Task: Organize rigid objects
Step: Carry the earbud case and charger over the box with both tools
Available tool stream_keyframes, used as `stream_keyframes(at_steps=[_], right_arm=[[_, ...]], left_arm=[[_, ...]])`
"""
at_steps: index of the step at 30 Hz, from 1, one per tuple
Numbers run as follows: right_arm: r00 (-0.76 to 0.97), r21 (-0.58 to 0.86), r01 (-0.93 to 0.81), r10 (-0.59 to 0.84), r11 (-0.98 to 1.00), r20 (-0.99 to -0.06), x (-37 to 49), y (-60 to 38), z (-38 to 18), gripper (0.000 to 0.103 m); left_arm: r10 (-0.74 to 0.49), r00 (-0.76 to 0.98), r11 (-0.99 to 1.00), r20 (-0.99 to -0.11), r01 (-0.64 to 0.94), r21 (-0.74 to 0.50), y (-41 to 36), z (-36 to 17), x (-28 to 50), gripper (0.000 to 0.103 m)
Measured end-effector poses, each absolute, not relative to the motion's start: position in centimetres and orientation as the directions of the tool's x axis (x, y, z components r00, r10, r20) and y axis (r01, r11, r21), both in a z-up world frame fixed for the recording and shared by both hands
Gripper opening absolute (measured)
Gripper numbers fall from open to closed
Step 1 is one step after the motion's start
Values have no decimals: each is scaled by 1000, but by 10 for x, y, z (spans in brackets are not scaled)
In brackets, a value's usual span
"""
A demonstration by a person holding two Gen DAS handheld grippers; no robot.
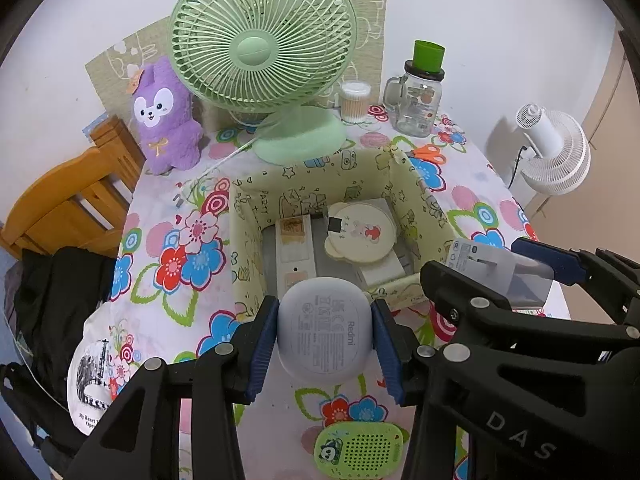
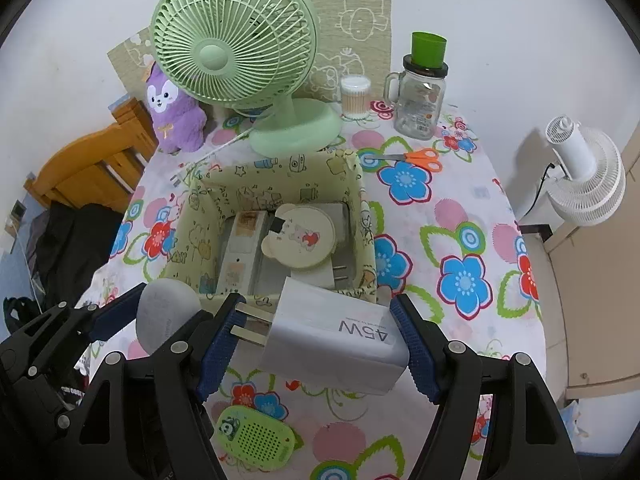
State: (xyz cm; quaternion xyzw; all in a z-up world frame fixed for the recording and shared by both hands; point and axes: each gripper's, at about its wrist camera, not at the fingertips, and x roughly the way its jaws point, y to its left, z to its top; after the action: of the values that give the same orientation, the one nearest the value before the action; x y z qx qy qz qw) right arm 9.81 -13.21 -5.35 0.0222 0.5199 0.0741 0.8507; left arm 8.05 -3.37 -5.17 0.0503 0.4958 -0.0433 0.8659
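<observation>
My left gripper (image 1: 325, 342) is shut on a pale grey earbud case (image 1: 323, 328), held above the table near the front wall of the patterned fabric bin (image 1: 248, 200). My right gripper (image 2: 320, 346) is shut on a white wall charger (image 2: 340, 340) with its plug prongs against the left pad, also just in front of the fabric bin (image 2: 188, 216). The bin holds a white power strip (image 2: 240, 248), a round cream mirror (image 2: 300, 236) and a white box. Each gripper shows in the other's view: the right gripper (image 1: 500, 264) with the charger, the left gripper (image 2: 160, 320) with the case.
A green perforated case with a panda (image 2: 254, 438) lies on the floral tablecloth below the grippers. Behind the bin stand a green desk fan (image 1: 264, 52), a purple plush (image 1: 164, 116), a cotton-swab tub (image 1: 354, 100) and a glass jar (image 1: 418, 100). Orange scissors (image 2: 420, 158) lie at right. A wooden chair (image 1: 68, 204) is at left.
</observation>
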Motion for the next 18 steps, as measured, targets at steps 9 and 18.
stream_keyframes(at_steps=[9,18], right_arm=[[447,117,-102,150,988,-882,115,-129,-57,76],[442,112,-99,145,989,-885,132,-128,-63,76]], left_arm=[[-29,500,991,-865,127,40,-29,-55,99,48],[-34,496,991,-868,131,36,-27,-60,116,48]])
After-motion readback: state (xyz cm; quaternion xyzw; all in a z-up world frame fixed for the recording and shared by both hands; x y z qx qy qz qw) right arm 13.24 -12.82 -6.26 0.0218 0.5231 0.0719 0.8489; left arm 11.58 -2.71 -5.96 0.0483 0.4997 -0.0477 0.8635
